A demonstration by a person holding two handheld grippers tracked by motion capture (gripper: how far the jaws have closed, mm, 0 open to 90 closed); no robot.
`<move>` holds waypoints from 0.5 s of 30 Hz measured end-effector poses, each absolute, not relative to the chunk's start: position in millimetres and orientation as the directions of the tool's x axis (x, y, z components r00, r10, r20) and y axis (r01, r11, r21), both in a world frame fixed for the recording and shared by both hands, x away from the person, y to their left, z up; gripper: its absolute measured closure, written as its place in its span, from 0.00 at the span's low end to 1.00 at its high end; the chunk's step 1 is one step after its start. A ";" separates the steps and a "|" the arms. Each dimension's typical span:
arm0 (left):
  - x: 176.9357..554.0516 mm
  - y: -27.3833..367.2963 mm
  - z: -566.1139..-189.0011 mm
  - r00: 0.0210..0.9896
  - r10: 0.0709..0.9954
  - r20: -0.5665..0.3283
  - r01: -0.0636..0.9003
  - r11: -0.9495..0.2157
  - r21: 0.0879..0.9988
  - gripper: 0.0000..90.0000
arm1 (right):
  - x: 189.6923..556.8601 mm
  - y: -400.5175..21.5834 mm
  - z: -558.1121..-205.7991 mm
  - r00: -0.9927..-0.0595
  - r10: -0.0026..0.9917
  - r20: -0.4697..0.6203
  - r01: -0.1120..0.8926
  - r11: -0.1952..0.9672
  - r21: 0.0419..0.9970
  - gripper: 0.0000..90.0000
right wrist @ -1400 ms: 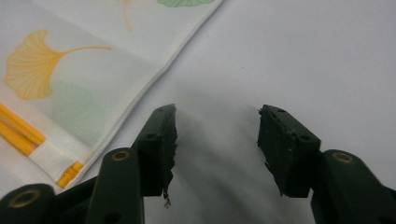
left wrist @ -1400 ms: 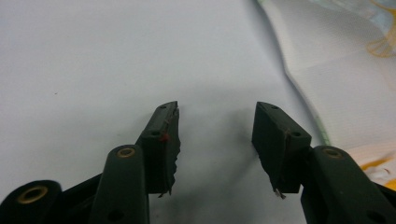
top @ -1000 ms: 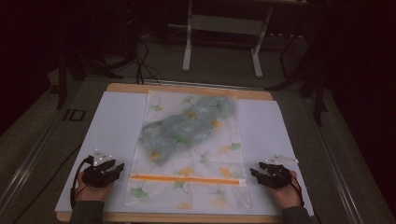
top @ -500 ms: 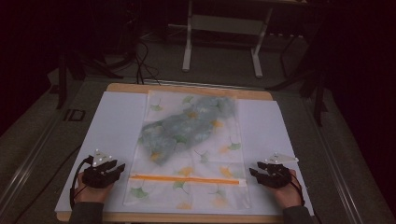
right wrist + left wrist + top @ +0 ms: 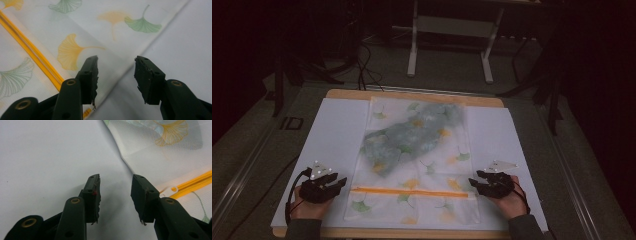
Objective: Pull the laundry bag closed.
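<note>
A white mesh bag [image 5: 432,160] printed with ginkgo leaves lies flat on the white sheet, with a grey-green cloth [image 5: 412,135] inside it. An orange zipper [image 5: 412,192] runs across its near end. My left gripper [image 5: 339,183] sits just left of the bag, jaws open after opening a little wider, nothing between them. In the left gripper view the left gripper [image 5: 115,182] is over bare sheet, with the bag's edge [image 5: 130,162] and the white zipper pull [image 5: 171,188] to its right. My right gripper [image 5: 116,62] is open over the bag's right edge [image 5: 140,55], the zipper [image 5: 32,52] to its left.
The white sheet [image 5: 337,130] covers a wooden table [image 5: 412,95]. Grey carpet surrounds it. A white metal stand [image 5: 452,30] and cables [image 5: 367,60] are on the floor beyond the far edge. A cable trails from each gripper near the front edge.
The right gripper has shifted slightly left, onto the bag's right edge. The left hand and the bag have stayed where they were.
</note>
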State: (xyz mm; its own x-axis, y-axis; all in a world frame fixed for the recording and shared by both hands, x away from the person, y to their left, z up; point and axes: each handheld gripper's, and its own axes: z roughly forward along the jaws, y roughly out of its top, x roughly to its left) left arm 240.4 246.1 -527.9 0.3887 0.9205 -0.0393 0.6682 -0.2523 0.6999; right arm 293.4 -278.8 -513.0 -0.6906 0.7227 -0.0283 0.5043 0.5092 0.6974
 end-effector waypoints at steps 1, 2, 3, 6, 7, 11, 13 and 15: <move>240.4 246.2 -527.8 0.389 0.920 -0.040 0.668 -0.253 0.700 0.65 | 293.7 -277.0 -512.5 -0.695 0.718 -0.034 0.499 0.516 0.696 0.59; 240.3 246.3 -527.7 0.390 0.920 -0.042 0.669 -0.252 0.699 0.65 | 294.2 -275.4 -512.1 -0.699 0.714 -0.036 0.494 0.519 0.697 0.59; 240.2 246.3 -527.4 0.393 0.919 -0.045 0.670 -0.252 0.698 0.64 | 294.4 -273.9 -511.3 -0.704 0.710 -0.033 0.492 0.520 0.698 0.59; 239.2 245.3 -526.5 0.399 0.916 -0.046 0.668 -0.255 0.699 0.63 | 294.5 -268.8 -508.8 -0.712 0.701 -0.038 0.483 0.529 0.698 0.57; 239.0 244.9 -526.1 0.401 0.915 -0.046 0.667 -0.257 0.699 0.63 | 294.7 -267.1 -508.3 -0.716 0.698 -0.036 0.479 0.528 0.701 0.57; 238.8 244.0 -525.5 0.407 0.912 -0.051 0.670 -0.260 0.696 0.63 | 295.2 -259.8 -507.5 -0.726 0.687 -0.036 0.473 0.536 0.699 0.58; 238.6 244.5 -525.4 0.418 0.906 -0.062 0.669 -0.261 0.696 0.65 | 295.5 -255.7 -508.1 -0.734 0.678 -0.036 0.468 0.544 0.697 0.57; 238.4 244.5 -525.1 0.421 0.905 -0.064 0.669 -0.262 0.696 0.67 | 295.7 -253.8 -508.1 -0.742 0.670 -0.030 0.465 0.546 0.696 0.56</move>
